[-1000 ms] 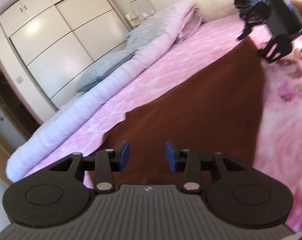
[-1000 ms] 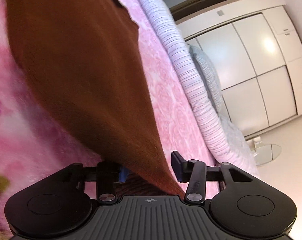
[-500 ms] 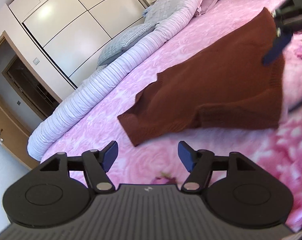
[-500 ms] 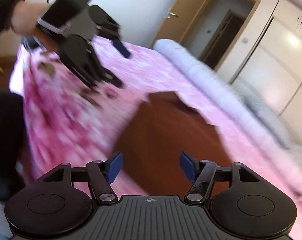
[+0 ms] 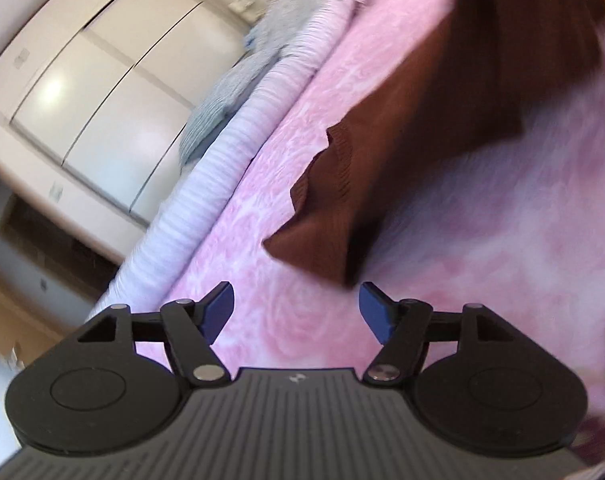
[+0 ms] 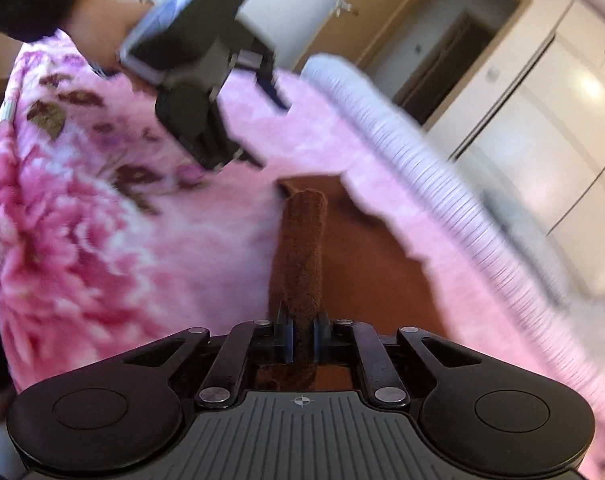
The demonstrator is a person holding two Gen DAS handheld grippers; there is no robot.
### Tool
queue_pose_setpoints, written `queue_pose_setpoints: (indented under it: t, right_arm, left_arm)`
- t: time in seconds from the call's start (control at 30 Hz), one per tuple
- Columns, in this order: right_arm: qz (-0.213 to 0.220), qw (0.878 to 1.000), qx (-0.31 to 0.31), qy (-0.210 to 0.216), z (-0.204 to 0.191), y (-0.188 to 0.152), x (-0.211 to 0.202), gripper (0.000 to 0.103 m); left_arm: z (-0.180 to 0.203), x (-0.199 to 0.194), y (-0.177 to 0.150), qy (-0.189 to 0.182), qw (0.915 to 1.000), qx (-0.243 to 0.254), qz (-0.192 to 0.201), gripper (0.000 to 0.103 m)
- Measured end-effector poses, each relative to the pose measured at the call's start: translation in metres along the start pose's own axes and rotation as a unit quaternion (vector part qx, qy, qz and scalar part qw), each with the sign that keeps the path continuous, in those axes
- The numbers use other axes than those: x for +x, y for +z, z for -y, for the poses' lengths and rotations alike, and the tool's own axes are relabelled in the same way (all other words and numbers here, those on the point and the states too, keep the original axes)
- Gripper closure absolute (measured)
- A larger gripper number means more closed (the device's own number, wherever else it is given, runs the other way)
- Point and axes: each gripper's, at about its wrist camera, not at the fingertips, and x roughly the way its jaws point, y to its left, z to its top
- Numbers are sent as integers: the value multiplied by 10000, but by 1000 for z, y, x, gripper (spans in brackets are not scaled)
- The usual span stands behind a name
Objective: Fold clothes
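A brown knitted sweater point(image 5: 442, 120) lies spread on the pink bed, one corner pointing toward my left gripper point(image 5: 296, 304). That gripper hovers just short of the corner, its jaws opening wide with nothing between them. In the right wrist view my right gripper point(image 6: 301, 332) is closing, its blue pads pressed on a raised fold of the sweater point(image 6: 302, 248). The left gripper point(image 6: 262, 124) appears there too, blurred, above the sweater's far end and held by a person's hand point(image 6: 102, 28).
The pink floral bedspread point(image 6: 82, 240) covers the bed. A rolled lilac duvet point(image 5: 190, 208) and a grey pillow point(image 5: 218, 108) line its far side. Behind them stand white wardrobe doors point(image 5: 102, 92) and a wooden doorway point(image 6: 442, 40).
My right gripper went from open above the sweater to shut on a fold of its edge. My left gripper moved closer to the sweater's near corner and spread its jaws a little wider.
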Motion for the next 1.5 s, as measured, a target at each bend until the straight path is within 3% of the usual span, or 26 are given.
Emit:
queue_pose_setpoints:
  t: [0.13, 0.33, 0.4, 0.5, 0.63, 0.87, 1.03, 1.17, 1.27, 1.4, 1.5]
  right_arm:
    - [37, 9993, 306, -235, 63, -6, -22, 96]
    - [-95, 9973, 621, -375, 105, -17, -31, 96]
    - [-137, 9968, 671, -422, 109, -22, -34, 96]
    - [-198, 9962, 682, -499, 112, -30, -37, 96]
    - [-149, 9946, 800, -649, 119, -39, -34, 96]
    - [-393, 9885, 910, -1144, 141, -64, -59, 96]
    - [-697, 9799, 1379, -1262, 148, -99, -69, 96]
    - [-896, 9756, 1521, -1303, 145, -124, -69, 96]
    - [-1100, 9697, 1767, -1280, 149, -148, -67, 96]
    - [-1132, 9682, 1973, -1045, 142, -170, -65, 96]
    - [-1094, 9694, 1986, -945, 135, -174, -64, 96]
  left_arm:
    - [2, 30, 0, -43, 9976, 650, 241, 37]
    - [7, 62, 30, -592, 9906, 969, 764, 36]
    - [4, 65, 43, -899, 9889, 794, 874, 36]
    - [5, 66, 58, -1035, 9860, 778, 1047, 36]
    - [1, 71, 71, -1330, 9846, 432, 1046, 46]
    - [-37, 52, 89, -1929, 9711, -207, 1393, 35]
    - [-36, 66, 115, -2235, 9653, 150, 1345, 34]
    - [-24, 76, 139, -2953, 9450, 450, 1331, 34]
    - [-28, 76, 144, -3195, 9381, 370, 1283, 34]
    - [-41, 80, 150, -3183, 9398, 134, 1235, 35]
    - [-39, 87, 166, -3142, 9402, 378, 1261, 35]
